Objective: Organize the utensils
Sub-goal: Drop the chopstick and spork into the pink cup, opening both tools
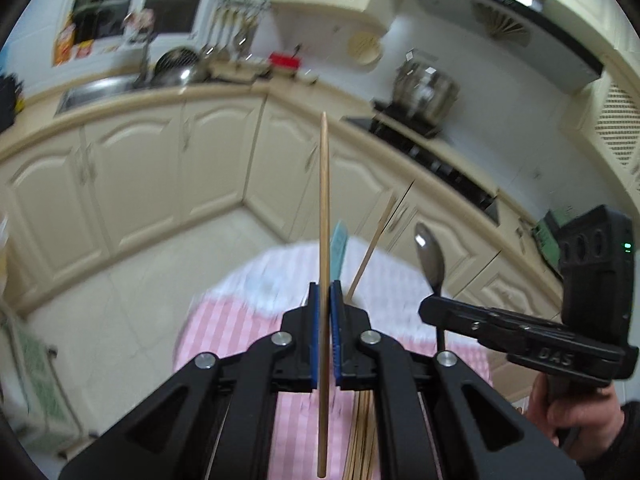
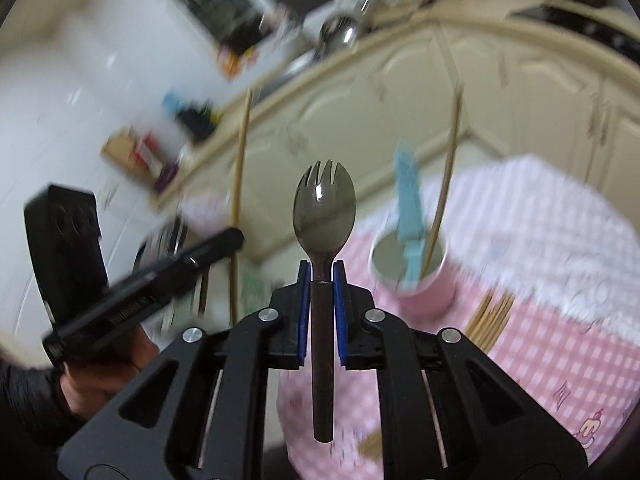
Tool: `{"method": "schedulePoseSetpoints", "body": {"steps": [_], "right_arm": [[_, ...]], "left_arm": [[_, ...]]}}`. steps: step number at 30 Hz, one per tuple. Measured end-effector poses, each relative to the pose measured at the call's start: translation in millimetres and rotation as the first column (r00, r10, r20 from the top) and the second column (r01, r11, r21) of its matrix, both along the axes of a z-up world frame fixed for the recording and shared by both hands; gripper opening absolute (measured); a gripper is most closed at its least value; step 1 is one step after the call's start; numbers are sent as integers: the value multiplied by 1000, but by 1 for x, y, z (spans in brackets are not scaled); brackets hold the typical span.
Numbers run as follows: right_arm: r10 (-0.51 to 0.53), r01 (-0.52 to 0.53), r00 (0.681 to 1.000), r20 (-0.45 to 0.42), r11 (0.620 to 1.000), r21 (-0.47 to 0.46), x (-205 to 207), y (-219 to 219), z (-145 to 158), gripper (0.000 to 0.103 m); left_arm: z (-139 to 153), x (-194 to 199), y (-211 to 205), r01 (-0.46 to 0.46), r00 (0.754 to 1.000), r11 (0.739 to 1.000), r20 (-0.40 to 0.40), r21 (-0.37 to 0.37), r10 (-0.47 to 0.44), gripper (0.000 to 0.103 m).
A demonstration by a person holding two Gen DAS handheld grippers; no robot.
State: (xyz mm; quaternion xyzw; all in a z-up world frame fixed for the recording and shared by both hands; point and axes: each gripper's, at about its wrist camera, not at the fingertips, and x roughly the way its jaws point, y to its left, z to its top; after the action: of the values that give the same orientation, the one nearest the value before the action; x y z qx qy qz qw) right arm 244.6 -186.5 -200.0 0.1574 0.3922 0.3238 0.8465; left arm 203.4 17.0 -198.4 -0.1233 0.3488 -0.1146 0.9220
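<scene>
My left gripper [image 1: 324,300] is clamped on one chopstick [image 1: 324,240], tip up, gripped mid-length so it hangs balanced. Right gripper [image 2: 323,276] is pinched on the spork [image 2: 323,208] at its neck, head up, handle trailing below, which I judge suits dropping it handle-first. Pink cup [image 2: 416,280] sits on the checked tablecloth [image 2: 560,340], already holding a blue utensil [image 2: 408,200] and a chopstick. Loose chopsticks [image 2: 492,320] lie just beside the cup, not yet sorted.
</scene>
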Motion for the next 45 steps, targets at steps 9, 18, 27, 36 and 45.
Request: {"method": "schedulePoseSetpoints", "body": {"steps": [9,18,27,36,45], "right_arm": [[-281,264,939,196,958,111,35,-17,-3,11],[-371,354,880,297,929,111,31,-14,-60,11],[-390,384,877,281,920,79,25,-14,-82,11],[-411,396,860,304,912,112,30,-14,-61,11],[-409,410,886,220,911,40,23,-11,-91,14]], "left_arm": [[-7,75,-24,116,975,991,199,-72,-100,5],[-70,87,-29,167,944,982,301,-90,-133,5],[-100,82,-39,193,941,979,296,-62,-167,5],[-96,84,-32,189,941,979,300,-76,-159,5],[-103,83,-31,196,945,979,276,-60,-173,8]]}}
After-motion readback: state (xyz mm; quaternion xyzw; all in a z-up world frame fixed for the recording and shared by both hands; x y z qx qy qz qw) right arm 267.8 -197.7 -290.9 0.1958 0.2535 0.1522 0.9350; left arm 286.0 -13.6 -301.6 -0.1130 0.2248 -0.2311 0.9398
